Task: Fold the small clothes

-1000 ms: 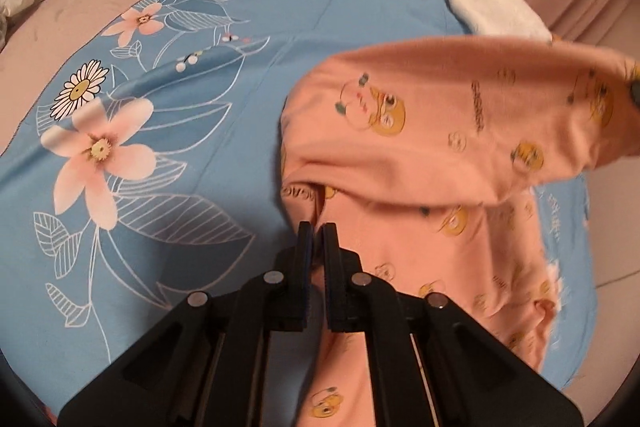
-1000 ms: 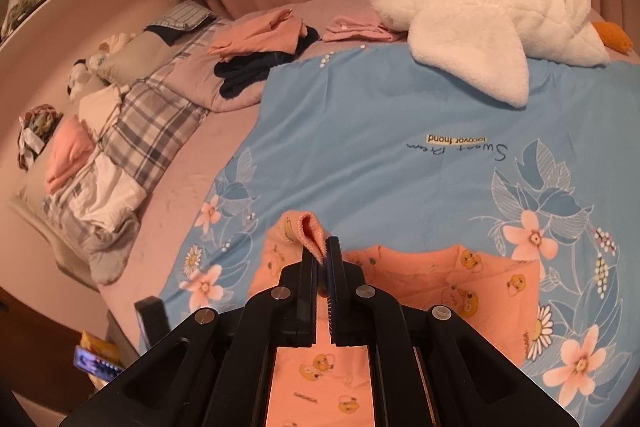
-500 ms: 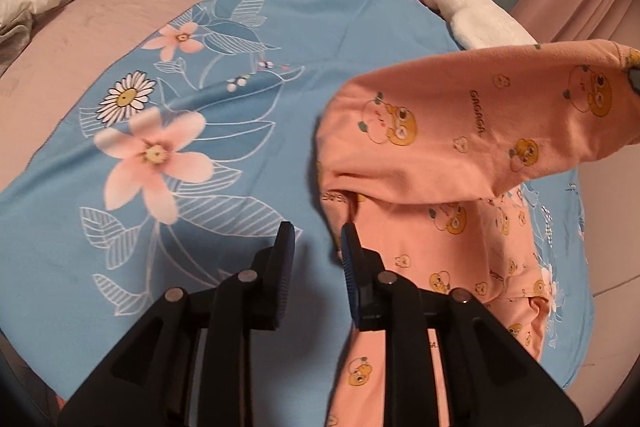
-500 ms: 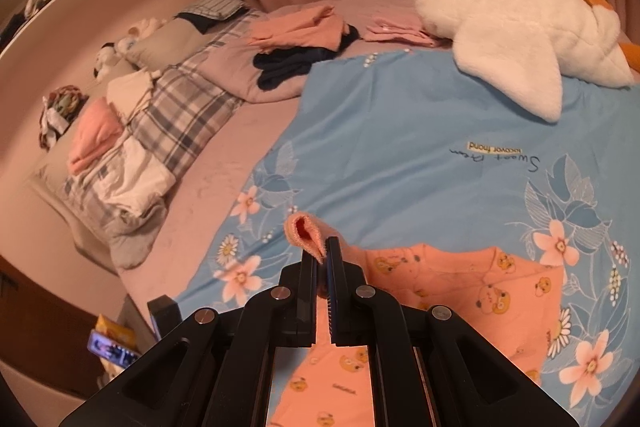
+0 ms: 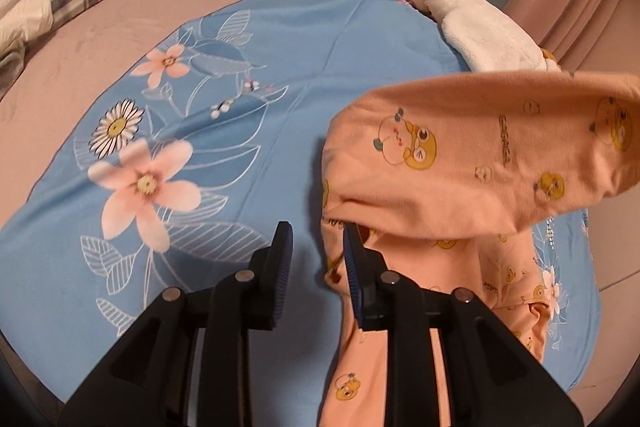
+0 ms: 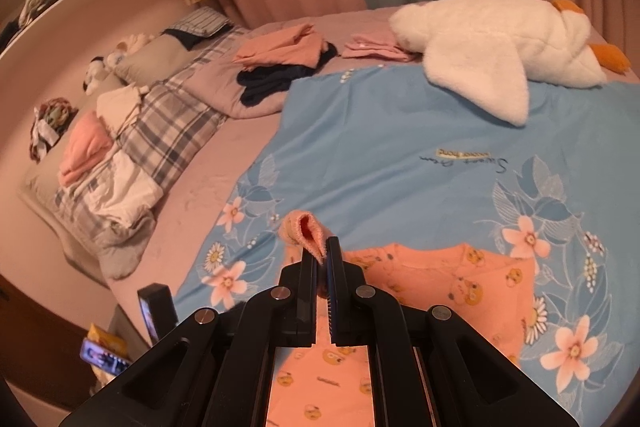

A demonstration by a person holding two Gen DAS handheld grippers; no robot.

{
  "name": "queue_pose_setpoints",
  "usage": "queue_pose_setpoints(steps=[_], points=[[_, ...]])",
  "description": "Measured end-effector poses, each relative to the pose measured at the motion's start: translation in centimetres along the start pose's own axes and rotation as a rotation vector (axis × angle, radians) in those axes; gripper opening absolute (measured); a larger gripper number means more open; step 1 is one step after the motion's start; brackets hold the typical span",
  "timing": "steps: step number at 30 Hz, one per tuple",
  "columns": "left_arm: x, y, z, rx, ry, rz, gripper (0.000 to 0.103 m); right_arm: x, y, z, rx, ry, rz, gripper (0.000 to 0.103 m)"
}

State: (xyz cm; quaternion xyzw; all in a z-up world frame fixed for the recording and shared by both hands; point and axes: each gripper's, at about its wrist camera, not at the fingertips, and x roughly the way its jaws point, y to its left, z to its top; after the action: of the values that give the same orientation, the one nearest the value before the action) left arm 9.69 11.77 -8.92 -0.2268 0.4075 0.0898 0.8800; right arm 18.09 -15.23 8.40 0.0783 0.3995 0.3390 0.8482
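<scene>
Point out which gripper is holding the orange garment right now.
The right gripper: its jaws are shut on the cuff of the orange garment, lifting the sleeve. The left gripper, whose jaws have just been opening, stands apart over the blue sheet, gripping nothing.

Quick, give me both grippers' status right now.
Left gripper: open, its jaws have just been opening, nothing between them.
Right gripper: shut on the cuff of the orange garment.

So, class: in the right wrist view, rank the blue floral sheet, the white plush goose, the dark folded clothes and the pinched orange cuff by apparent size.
1. blue floral sheet
2. white plush goose
3. dark folded clothes
4. orange cuff, which looks smallest despite being nearest the camera
</scene>
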Motion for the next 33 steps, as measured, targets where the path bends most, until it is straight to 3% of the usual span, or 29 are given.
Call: queue_pose_setpoints(steps=[6,14,26,33], points=[[0.8,-1.6,1.6,0.045,-0.002,-0.005,0.025,-0.7,-3.5,-1.0,0.088,-0.002,-0.026,0.006],[3.4,-3.9,3.1,0.101,0.041,-0.005,0.025,1.1,-10.7,-2.9,0.239,0.065,-0.137,0.006],[8.3,-6.1,1.4,0.173,0.168,0.004,0.023,5.9,-19.2,-6.4,0.383,0.186,-0.347,0.006],[10.4,-6.0,0.3,0.175,0.209,0.052,0.029,8.5,-21.5,-8.0,0.416,0.242,-0.399,0.006]])
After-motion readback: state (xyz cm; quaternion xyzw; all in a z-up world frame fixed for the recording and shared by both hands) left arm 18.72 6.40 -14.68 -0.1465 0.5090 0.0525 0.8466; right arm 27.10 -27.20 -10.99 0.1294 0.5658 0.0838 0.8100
